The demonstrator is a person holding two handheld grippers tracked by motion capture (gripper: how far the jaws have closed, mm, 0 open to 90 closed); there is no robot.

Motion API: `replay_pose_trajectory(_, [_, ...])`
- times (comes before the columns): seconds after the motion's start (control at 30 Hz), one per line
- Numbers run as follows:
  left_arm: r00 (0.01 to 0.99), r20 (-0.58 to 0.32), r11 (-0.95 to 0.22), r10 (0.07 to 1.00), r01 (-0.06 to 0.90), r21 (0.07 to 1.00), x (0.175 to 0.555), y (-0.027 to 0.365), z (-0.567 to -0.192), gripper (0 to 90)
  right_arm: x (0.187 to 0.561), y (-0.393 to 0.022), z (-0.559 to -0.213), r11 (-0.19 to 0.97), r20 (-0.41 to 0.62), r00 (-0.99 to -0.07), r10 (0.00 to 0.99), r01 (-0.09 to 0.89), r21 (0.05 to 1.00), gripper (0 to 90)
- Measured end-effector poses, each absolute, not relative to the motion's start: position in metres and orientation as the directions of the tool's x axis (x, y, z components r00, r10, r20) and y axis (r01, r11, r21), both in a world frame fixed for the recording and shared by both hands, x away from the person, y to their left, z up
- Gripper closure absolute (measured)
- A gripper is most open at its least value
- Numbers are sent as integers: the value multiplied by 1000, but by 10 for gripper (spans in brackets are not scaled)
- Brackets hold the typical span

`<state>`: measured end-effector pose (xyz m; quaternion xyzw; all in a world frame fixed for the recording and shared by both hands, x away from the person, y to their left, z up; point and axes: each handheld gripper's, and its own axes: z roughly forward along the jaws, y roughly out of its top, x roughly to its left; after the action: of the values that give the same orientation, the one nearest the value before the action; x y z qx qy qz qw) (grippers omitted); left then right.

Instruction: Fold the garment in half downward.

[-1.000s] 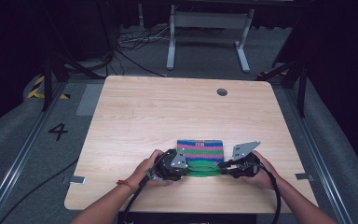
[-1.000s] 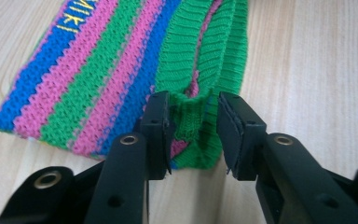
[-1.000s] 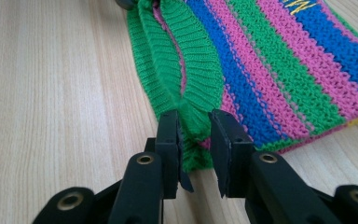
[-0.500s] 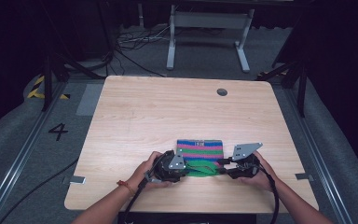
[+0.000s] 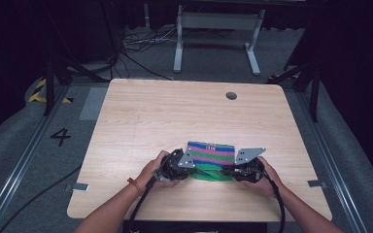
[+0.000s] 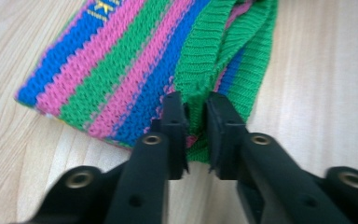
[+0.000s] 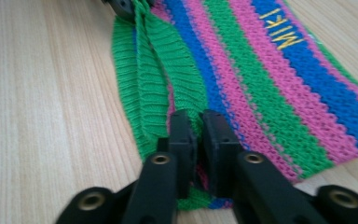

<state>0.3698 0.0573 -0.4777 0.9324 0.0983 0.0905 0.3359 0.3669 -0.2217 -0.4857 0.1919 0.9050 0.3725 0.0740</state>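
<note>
Looking down from the high view, the striped knitted cloth (image 5: pixel 211 156) lies flat on the wooden worktop (image 5: pixel 175 116), toward six o'clock of its middle, with the left claw (image 5: pixel 190 171) at the cloth's eight o'clock corner and the right claw (image 5: pixel 227 171) at its four o'clock corner. Both hands cover the claw bodies, and a grey three-cornered plate sits over each one, so the jaw tips and the cloth's near green edge are hard to make out here. The person's forearms are cut off by the bottom of the frame.

The left gripper view shows what the high view hides: the left claw (image 6: pixel 196 116) has just been closing, and its two black jaws now pinch the ribbed green hem (image 6: pixel 214 60) of the cloth (image 6: pixel 121 70), a fold of knit caught between them. The cloth's far end runs off the top at twelve o'clock.

In the right gripper view the right claw (image 7: pixel 198 135) has likewise just been closing and grips the green hem (image 7: pixel 154 88) at the cloth's (image 7: pixel 270 93) other corner. Yellow lettering (image 7: pixel 282 30) shows at one o'clock, too blurred to read with certainty. At eleven o'clock a dark piece of the other claw is cut off by the top edge.
</note>
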Motion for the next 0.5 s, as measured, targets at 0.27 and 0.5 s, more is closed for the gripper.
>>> replay_pose_trajectory(0.27, [968, 124, -742, 217, 81, 665, 357, 62, -461, 779, 364, -228, -472, 641, -16, -919, 394, 262, 722, 854])
replay_pose_trajectory(0.5, [970, 109, -773, 215, 101, 626, 352, 64, -476, 740, 361, -232, -481, 677, -2, -924, 383, 279, 681, 759])
